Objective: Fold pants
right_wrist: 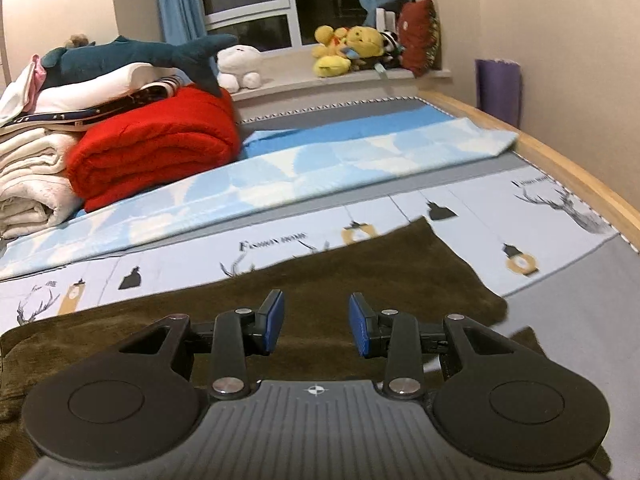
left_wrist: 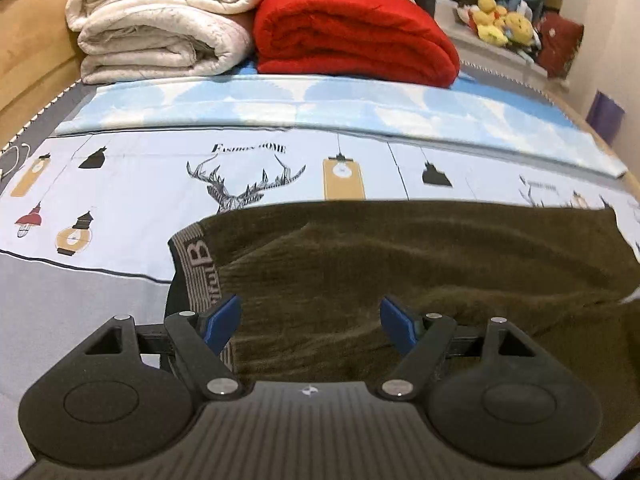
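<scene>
I'm holding the left gripper (left_wrist: 310,326) spread wide and the right gripper (right_wrist: 316,328) partly apart, both empty, hovering over the olive pants (left_wrist: 400,264) lying flat on the bed (left_wrist: 120,184).

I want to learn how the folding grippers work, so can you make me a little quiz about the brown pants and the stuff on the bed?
1. True or false: the left gripper is pinching the olive-brown pants.
2. Which lies right beside the red blanket? A) folded cream quilt B) purple mat C) window
3. Fill in: the yellow plush toys sit on the ______.

Key:
1. False. Its jaws stand open above the cloth, and so do the right gripper's.
2. A
3. windowsill
</scene>
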Demonstrator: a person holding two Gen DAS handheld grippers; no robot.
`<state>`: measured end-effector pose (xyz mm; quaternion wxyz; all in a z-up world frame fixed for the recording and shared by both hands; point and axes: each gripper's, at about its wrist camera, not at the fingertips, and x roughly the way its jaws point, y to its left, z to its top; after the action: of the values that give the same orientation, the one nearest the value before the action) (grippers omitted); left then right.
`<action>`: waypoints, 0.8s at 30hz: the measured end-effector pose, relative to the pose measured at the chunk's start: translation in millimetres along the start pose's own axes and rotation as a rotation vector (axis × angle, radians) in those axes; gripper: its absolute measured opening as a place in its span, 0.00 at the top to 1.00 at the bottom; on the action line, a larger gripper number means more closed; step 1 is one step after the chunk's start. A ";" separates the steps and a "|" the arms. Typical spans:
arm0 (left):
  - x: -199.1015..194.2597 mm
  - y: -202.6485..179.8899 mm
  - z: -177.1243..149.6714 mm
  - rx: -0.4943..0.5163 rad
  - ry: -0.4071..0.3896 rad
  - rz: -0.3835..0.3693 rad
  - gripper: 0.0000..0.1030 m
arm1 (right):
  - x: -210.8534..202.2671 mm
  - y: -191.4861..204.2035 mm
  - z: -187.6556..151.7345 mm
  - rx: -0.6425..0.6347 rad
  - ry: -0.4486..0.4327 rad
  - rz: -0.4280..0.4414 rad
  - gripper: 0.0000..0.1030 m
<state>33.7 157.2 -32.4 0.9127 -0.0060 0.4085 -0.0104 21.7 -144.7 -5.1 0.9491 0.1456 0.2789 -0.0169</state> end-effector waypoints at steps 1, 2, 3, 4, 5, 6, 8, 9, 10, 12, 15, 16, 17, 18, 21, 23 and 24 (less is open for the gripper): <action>2.1 -0.9 3.1 -0.006 -0.007 0.020 0.21 | 1.6 6.7 1.7 -0.003 -0.007 0.003 0.64; 3.9 -0.6 5.3 -0.010 -0.015 0.035 0.21 | 3.6 14.8 3.4 -0.012 -0.011 0.001 0.64; 5.9 -0.1 8.2 -0.018 -0.021 0.046 0.21 | 6.2 22.7 5.4 -0.029 -0.009 0.000 0.64; 8.1 0.3 11.0 -0.027 -0.024 0.048 0.21 | 8.1 31.1 6.5 -0.042 -0.007 0.002 0.63; 10.3 0.5 13.7 -0.032 -0.026 0.046 0.21 | 10.2 38.8 8.3 -0.052 -0.004 0.014 0.63; 11.9 0.5 16.1 -0.027 -0.029 0.047 0.21 | 12.3 46.1 10.3 -0.058 -0.001 0.029 0.62; 17.2 -3.6 22.0 0.011 -0.042 0.100 0.21 | 14.4 60.5 13.8 -0.065 0.004 0.061 0.54; 20.4 -5.1 24.5 0.021 -0.048 0.137 0.21 | 15.9 68.8 15.7 -0.071 0.004 0.079 0.52; 23.8 -5.4 27.6 0.016 -0.052 0.161 0.20 | 17.3 76.2 17.4 -0.082 0.003 0.095 0.51; 32.2 -1.5 34.3 -0.014 -0.046 0.162 0.20 | 19.9 92.1 19.4 -0.118 0.004 0.105 0.51; 48.3 2.4 44.3 -0.035 -0.033 0.131 0.20 | 27.3 112.8 19.4 -0.176 0.024 0.089 0.49; 54.7 2.3 47.3 -0.029 -0.033 0.121 0.20 | 29.4 117.5 19.4 -0.176 0.029 0.087 0.48; 62.5 1.7 50.5 -0.018 -0.030 0.115 0.20 | 31.7 121.5 19.8 -0.169 0.039 0.090 0.48; 71.6 1.0 53.6 -0.004 -0.019 0.113 0.20 | 34.2 125.1 20.1 -0.161 0.052 0.094 0.47; 94.8 -0.4 59.6 0.039 -0.011 0.114 0.20 | 41.3 131.4 20.9 -0.138 0.093 0.125 0.47; 111.5 -0.3 64.2 0.072 -0.015 0.120 0.20 | 45.4 135.5 20.8 -0.138 0.107 0.134 0.47; 119.5 -0.2 66.0 0.086 -0.011 0.123 0.20 | 46.9 137.6 20.9 -0.142 0.112 0.135 0.47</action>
<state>162.5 154.3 -77.5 0.9132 0.0581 0.4023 0.0280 87.8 -16.7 23.3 0.9390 0.0971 0.3213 0.0749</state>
